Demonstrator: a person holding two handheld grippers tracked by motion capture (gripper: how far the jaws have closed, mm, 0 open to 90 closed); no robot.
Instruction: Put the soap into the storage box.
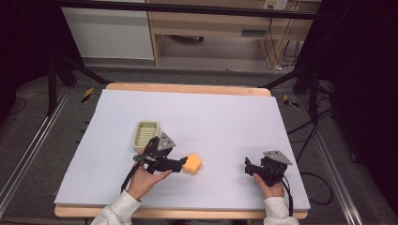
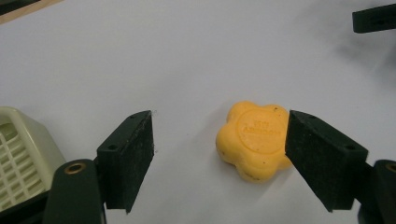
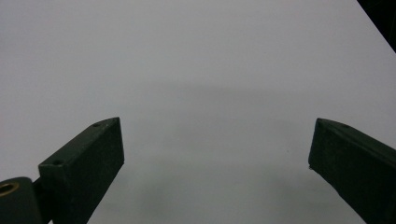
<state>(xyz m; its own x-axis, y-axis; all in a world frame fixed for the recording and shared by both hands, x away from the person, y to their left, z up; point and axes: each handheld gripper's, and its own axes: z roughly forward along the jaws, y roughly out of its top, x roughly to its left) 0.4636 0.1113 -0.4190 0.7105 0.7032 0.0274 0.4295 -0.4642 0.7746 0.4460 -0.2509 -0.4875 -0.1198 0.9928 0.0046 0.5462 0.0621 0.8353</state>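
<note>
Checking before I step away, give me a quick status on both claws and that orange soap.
Left claw open, orange soap between its jaws, close to one. Right claw open, holding nothing. Soap flat on the table, cream basket off to the side, nothing in the way.

Grey floor [image 1: 42, 140], wooden desk [image 1: 211, 21] behind, dark surroundings
</note>
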